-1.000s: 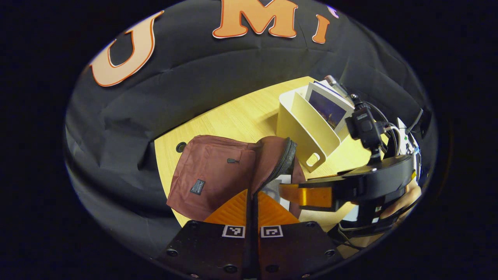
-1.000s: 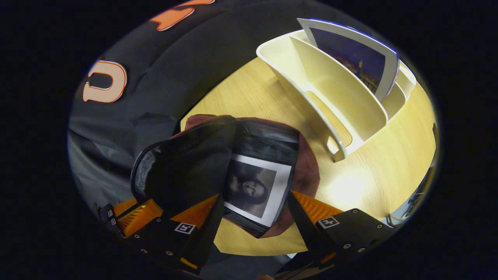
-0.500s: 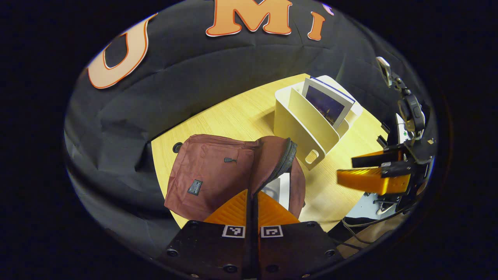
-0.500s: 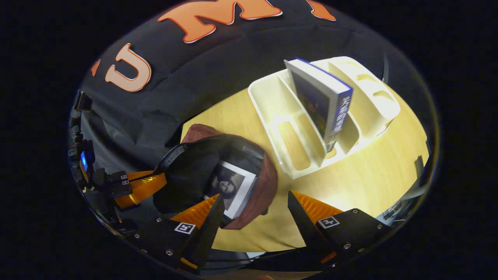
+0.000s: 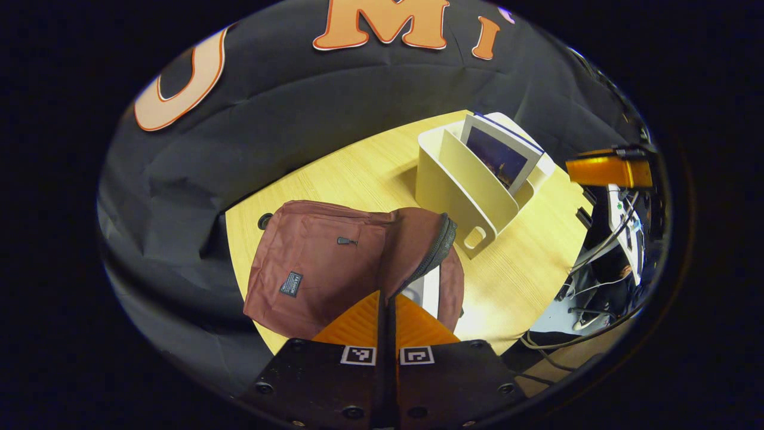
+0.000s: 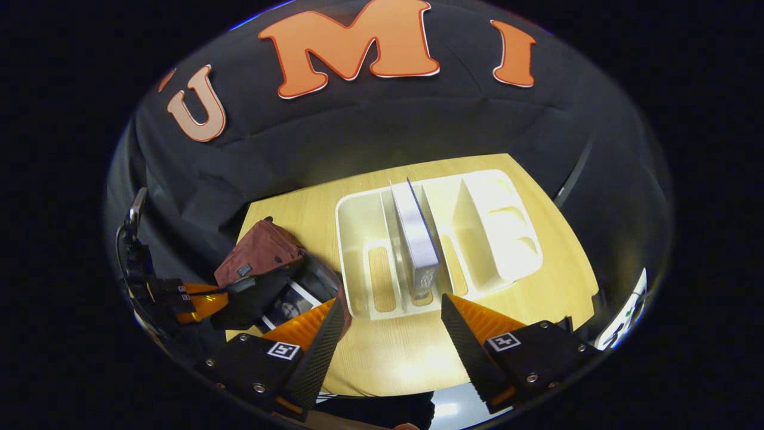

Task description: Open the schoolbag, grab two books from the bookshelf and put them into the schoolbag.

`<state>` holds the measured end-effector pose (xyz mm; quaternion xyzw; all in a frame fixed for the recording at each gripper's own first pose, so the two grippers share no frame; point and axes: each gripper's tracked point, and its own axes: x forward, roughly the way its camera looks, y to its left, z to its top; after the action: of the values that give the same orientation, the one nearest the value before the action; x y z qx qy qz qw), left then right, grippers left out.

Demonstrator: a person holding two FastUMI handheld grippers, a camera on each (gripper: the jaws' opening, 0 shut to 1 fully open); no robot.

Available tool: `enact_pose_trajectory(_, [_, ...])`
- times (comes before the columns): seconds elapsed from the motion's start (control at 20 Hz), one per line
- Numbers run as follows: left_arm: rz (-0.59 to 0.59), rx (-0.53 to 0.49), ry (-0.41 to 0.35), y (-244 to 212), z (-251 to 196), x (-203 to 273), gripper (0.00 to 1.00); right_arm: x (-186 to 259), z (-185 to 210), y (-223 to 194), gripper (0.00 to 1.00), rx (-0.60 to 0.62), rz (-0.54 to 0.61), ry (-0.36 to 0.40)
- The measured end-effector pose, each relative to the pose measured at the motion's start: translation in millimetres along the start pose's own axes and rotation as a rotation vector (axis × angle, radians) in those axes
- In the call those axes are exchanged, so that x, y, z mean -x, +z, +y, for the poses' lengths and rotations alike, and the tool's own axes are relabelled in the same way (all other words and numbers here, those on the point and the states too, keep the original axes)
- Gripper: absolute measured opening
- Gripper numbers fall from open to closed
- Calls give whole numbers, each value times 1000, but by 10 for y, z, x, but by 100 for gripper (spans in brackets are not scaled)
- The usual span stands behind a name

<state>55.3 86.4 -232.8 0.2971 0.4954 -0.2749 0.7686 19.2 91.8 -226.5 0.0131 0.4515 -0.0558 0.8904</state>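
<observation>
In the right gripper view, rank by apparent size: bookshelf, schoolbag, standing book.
1. bookshelf, largest.
2. schoolbag, though partly hidden behind the right tongs, so unsure.
3. book, seen edge-on, smallest.

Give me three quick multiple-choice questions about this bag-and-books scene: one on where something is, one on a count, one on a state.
1. Where does the upright book stand?
A. in the rack
B. flat on the table
C. on the floor

2. How many books stand in the rack?
A. one
B. two
C. three

3. How are the right gripper's jaws?
A. shut on the book
B. open
C. shut on the bag

Answers: 1 A, the book stands between the rack's dividers. 2 A, a single book stands there; another lies inside the bag. 3 B, the right gripper view shows a wide gap between its fingers, holding nothing.
</observation>
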Motion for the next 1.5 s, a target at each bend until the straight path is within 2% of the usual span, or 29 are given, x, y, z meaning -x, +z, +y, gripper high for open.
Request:
enact_pose_trajectory(0.05, [3, 0, 2, 7, 0, 1, 1, -18, 23, 131, 98, 2, 1, 19])
enact_pose_trajectory(0.25, [15, -3, 12, 1, 33, -8, 1, -255, -62, 515, 98, 80, 39, -5])
enact_pose_trajectory(0.4, [27, 7, 18, -10, 62, -15, 1, -448, 2, 718, 98, 52, 102, 36])
enact_pose_trajectory(0.5, [35, 15, 19, -14, 67, -36, 0, -642, -75, 809, 98, 67, 144, 9])
enact_pose_trajectory(0.75, [54, 28, 24, -39, 85, -69, 1, -1096, -279, 693, 98, 140, 283, -66])
enact_pose_trajectory(1.05, [68, 35, 32, -37, 118, -79, 1, -1390, -275, 568, 98, 151, 374, -78])
enact_pose_trajectory(1.15, [71, 37, 34, -49, 134, -90, 1, -1440, -305, 544, 89, 159, 383, -95])
enact_pose_trajectory(1.2, [71, 37, 35, -47, 144, -80, 0, -1446, -333, 523, 78, 166, 390, -108])
enact_pose_trajectory(1.25, [72, 37, 36, -48, 141, -84, 1, -1458, -341, 504, 71, 166, 396, -114])
enact_pose_trajectory(1.3, [71, 38, 35, -50, 137, -80, 0, -1463, -356, 499, 49, 165, 400, -113])
enact_pose_trajectory(1.35, [71, 40, 34, -51, 129, -85, 0, -1461, -376, 493, 63, 156, 401, -116])
enact_pose_trajectory(1.4, [71, 41, 32, -56, 124, -91, 0, -1467, -388, 506, 38, 151, 397, -116])
enact_pose_trajectory(1.5, [71, 42, 32, -52, 124, -93, 1, -1451, -416, 503, 34, 154, 388, -130])
